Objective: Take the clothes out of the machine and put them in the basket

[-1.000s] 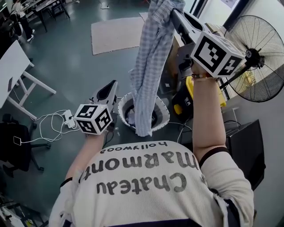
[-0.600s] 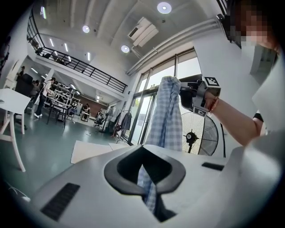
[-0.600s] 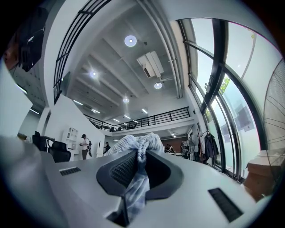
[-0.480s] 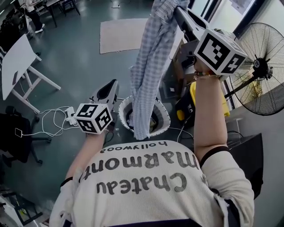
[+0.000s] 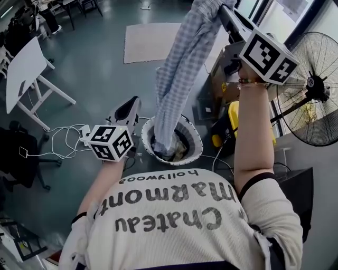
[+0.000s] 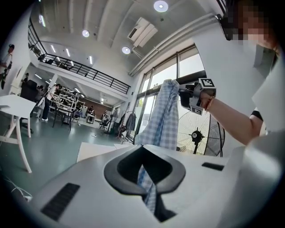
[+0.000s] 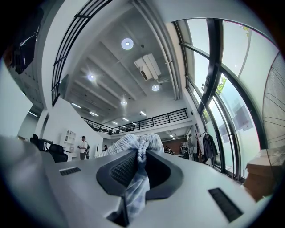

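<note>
A blue-checked shirt [image 5: 179, 68] hangs in a long fold from my right gripper [image 5: 223, 7], which is raised high and shut on its bunched top [image 7: 138, 144]. The shirt's tail reaches down into the round white basket [image 5: 196, 138] on the floor, where other clothes [image 5: 178, 153] lie. My left gripper [image 5: 132, 105] is held low and level just left of the basket, apart from the shirt. Its jaws stand a narrow gap apart with nothing between them. In the left gripper view the hanging shirt [image 6: 162, 116] shows beyond that gap. The machine is not in view.
A big standing fan [image 5: 311, 95] is at the right, with a yellow object [image 5: 232, 113] and a cardboard box [image 5: 232, 58] behind the basket. A black case [image 5: 296, 190] stands at my right. White cables [image 5: 63, 142] lie on the floor at left, near a white table [image 5: 26, 68].
My right gripper has carried the shirt a little to the right, over the basket. The tail that hung across the basket's front rim now sits inside it. The left gripper has barely moved.
</note>
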### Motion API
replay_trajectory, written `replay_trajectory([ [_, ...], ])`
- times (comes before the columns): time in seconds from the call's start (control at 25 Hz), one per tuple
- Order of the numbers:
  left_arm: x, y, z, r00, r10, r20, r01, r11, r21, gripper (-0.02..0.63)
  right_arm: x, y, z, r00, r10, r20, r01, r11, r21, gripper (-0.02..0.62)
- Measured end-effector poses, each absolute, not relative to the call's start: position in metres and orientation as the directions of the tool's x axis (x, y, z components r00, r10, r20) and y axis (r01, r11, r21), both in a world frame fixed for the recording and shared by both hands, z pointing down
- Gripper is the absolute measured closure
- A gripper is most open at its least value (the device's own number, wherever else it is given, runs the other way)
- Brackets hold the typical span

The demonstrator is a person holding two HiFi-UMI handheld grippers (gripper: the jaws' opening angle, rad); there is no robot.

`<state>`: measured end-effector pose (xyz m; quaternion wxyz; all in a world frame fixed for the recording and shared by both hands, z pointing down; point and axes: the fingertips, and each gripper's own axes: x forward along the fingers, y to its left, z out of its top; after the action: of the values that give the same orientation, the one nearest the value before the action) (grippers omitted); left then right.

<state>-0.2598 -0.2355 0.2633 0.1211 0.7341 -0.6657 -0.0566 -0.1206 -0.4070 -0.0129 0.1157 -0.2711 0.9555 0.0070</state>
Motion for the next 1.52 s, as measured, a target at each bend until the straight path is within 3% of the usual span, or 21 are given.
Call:
replay_trajectory([
  [0.36,-0.247,-0.252,0.279,0.136,-0.985,0.106,-0.958,-0.104,0.267,0.597,-0.093,-0.424,0.060,-0.815,-0.567,-0.119,-0.558,0.824,-0.104,0.534],
  [0.8,-0.231,-0.274,0.305,0.256,-0.954,0.154,-0.931,-0.201,0.305,0.597,-0.098,-0.406,0.183,-0.811,-0.572,0.126,-0.585,0.799,-0.140,0.534],
  [1.16,-0.235,-0.309,0.312,0.403,-0.895,0.192,-0.887,-0.332,0.320,0.597,-0.093,-0.398,0.280,-0.706,-0.620,0.342,-0.699,0.689,-0.193,0.534],
  [1.52,-0.252,-0.340,0.320,0.500,-0.837,0.222,-0.846,-0.417,0.333,0.597,-0.100,-0.394,0.339,-0.635,-0.645,0.425,-0.771,0.563,-0.297,0.534],
])
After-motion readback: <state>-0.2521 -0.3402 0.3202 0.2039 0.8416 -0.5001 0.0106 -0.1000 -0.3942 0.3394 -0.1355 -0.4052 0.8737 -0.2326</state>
